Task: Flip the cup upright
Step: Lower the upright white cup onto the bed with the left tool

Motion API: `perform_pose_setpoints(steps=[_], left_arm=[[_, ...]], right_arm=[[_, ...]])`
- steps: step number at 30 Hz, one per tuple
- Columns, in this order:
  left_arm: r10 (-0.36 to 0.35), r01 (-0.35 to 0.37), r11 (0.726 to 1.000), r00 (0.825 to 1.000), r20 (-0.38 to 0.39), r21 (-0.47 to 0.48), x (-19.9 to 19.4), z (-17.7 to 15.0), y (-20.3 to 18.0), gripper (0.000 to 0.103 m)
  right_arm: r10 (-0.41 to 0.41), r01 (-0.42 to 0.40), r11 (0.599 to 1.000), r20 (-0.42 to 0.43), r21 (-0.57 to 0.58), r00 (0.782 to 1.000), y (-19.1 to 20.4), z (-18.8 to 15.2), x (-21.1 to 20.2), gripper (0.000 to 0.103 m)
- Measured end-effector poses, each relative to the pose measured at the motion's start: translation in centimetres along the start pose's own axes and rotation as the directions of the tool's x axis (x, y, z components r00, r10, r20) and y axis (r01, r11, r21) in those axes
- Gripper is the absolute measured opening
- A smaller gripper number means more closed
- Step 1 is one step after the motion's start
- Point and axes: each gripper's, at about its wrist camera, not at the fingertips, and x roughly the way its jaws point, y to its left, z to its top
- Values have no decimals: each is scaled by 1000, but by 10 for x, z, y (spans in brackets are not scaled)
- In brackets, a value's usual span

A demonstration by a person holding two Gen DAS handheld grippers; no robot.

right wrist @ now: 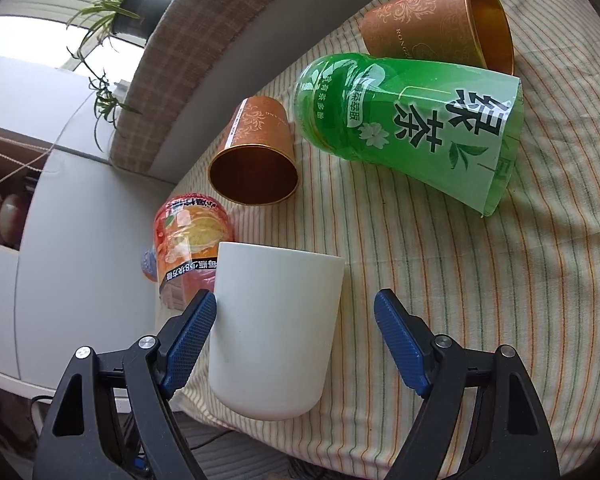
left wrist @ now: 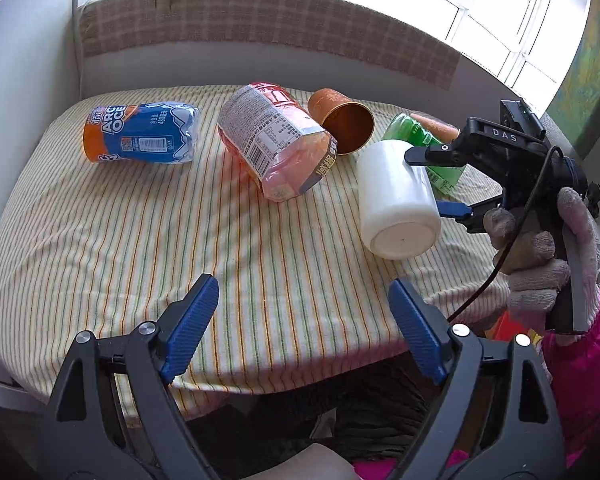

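A white cup (left wrist: 396, 196) lies on its side on the striped cloth, its base toward the left wrist camera. My right gripper (left wrist: 436, 184) is open around it, one finger above and one below. In the right wrist view the cup (right wrist: 276, 332) sits between the blue pads; the left pad (right wrist: 192, 336) touches it and the right pad (right wrist: 400, 340) stands apart from it. My left gripper (left wrist: 304, 328) is open and empty over the table's near edge, short of the cup.
On the striped cloth (left wrist: 140, 240) lie an orange-and-blue bottle (left wrist: 140, 134), an orange-labelled bottle (left wrist: 276, 140), a green tea bottle (right wrist: 412, 120) and two brown cups (right wrist: 256, 156) (right wrist: 440, 24), all on their sides. A checked bench cushion (left wrist: 260, 28) runs behind the table.
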Motion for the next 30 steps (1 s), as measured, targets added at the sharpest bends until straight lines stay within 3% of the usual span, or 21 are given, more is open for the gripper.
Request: perform_pose_setpoints(steps=[5,9,13,17,25,30], left_arm=[[-17,16,999,1000,-14,-32,4,-8,3,89],[-24,22,998,999,-24,-56,5,-11,7,89],[-24,22,997,1000,-19,-78,3,-10,10,89],[-5,5,997,1000,1,-79,-2,-7,10,89],[-11,11,996,1000,-7,-83,3,-5,11,89],[-5,5,996,1000,3,-89,2,-4,11,89]], right_arm=[[48,-46,998,-62,32,997,-2,6,12,81],[44,-43,999,-69,18,997,3,9,17,81],[75,-73,997,-84,26,994,3,11,22,74],[47,-49,998,-70,-32,996,14,9,21,74],[-4,10,984,34,-178,999,30,-4,1,74],[-77,130,939,172,-320,982,46,-16,-14,74]])
